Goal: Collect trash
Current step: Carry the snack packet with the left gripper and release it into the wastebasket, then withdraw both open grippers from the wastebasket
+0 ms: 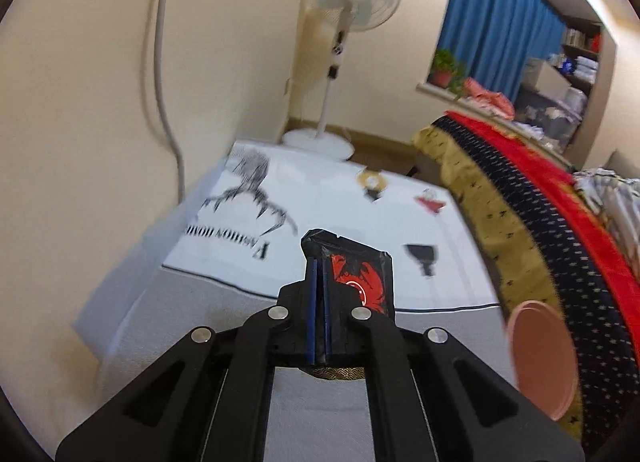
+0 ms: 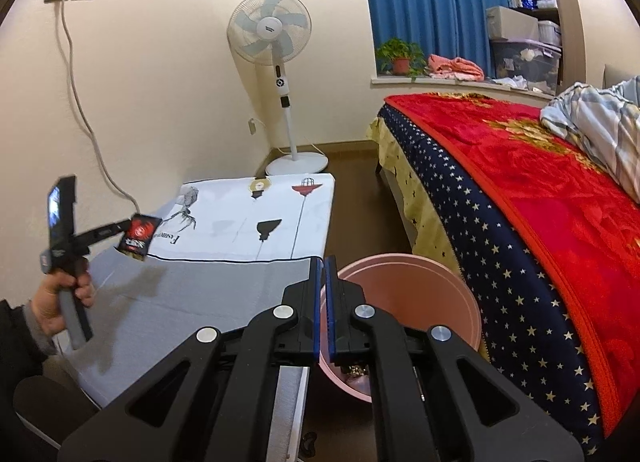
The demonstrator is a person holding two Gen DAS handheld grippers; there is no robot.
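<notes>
Black left tool (image 2: 127,227) clamped on black-red wrapper (image 2: 138,237), raised over table (image 2: 224,282), right tool (image 2: 324,262) closed, empty

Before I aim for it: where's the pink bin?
In the right wrist view, the pink bin stands on the floor between the table and the bed.

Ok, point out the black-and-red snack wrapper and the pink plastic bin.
black-and-red snack wrapper (image 1: 362,282): left wrist view, its red printed face.
pink plastic bin (image 2: 440,282): right wrist view, inner back wall.
</notes>
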